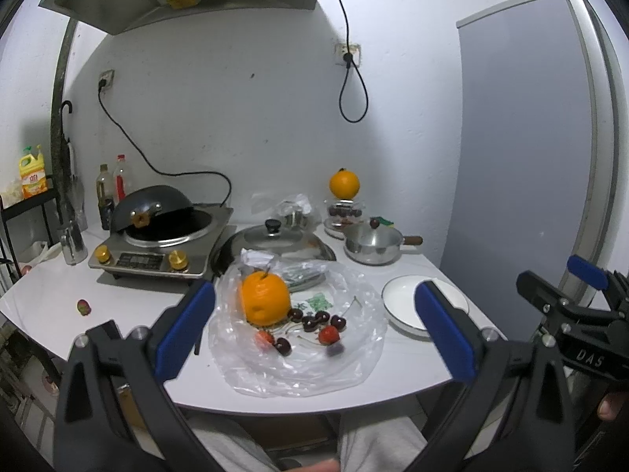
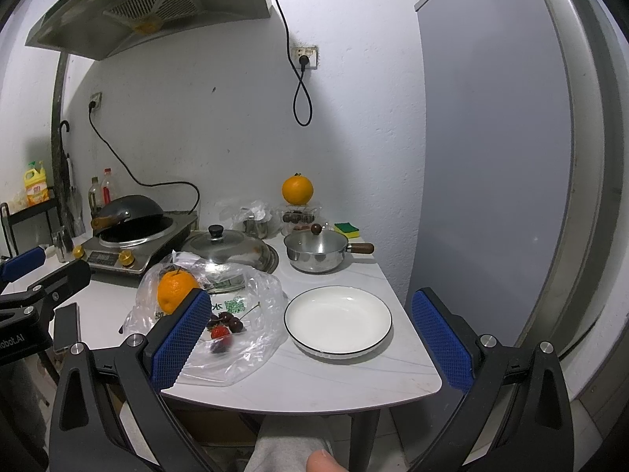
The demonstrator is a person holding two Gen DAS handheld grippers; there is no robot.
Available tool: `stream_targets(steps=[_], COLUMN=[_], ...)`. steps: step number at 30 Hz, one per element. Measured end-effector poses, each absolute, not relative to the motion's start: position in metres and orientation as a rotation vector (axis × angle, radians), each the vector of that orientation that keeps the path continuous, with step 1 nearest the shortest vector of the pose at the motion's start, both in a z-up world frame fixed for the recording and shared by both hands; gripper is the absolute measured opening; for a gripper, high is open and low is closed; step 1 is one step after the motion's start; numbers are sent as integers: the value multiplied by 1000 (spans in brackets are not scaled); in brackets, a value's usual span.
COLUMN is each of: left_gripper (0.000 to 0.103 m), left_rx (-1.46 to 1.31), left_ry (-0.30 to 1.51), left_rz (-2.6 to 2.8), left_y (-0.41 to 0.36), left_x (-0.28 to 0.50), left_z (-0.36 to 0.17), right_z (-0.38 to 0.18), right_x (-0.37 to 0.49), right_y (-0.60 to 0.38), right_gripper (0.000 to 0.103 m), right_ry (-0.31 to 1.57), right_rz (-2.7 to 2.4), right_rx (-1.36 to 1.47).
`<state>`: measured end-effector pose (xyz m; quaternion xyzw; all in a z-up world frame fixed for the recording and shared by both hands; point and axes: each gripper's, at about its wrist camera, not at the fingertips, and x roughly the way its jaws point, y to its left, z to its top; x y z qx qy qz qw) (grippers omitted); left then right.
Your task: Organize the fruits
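Observation:
An orange lies on a clear plastic bag on the white table, with several dark cherries and strawberries beside it. An empty white plate sits right of the bag; it also shows in the left wrist view. My left gripper is open and empty, held above the table's front edge before the bag. My right gripper is open and empty, in front of the plate. The orange and fruits show left of it.
A second orange rests on a glass container of cherries at the back. A small steel pot, a lidded pan and an induction cooker with a wok stand behind the bag. A small fruit lies at left. A fridge stands at right.

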<state>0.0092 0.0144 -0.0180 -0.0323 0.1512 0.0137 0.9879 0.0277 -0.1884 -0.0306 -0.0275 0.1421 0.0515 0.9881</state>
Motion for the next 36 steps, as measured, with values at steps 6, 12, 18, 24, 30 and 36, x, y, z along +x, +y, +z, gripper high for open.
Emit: stream_targets(steps=[6, 12, 18, 24, 30, 36], left_gripper=[102, 102, 102, 102, 102, 102], left_rx=[-65, -70, -89, -103, -125, -146], left_ry=[314, 333, 394, 448, 508, 545], left_rz=[33, 46, 83, 119, 158, 197], left_y=[17, 23, 38, 57, 80, 109], left_x=[16, 27, 51, 79, 110, 132], left_z=[-20, -22, -35, -50, -71, -87], right_z=[-29, -27, -30, -38, -52, -67], right_x=[33, 45, 67, 97, 131, 164], right_y=[-187, -183, -172, -152, -123, -96], right_gripper=[103, 103, 103, 103, 103, 103], right_ry=[292, 301, 324, 369, 419, 469], right_rz=[109, 118, 143, 189, 250, 293], right_rx=[-63, -72, -91, -117, -146, -166])
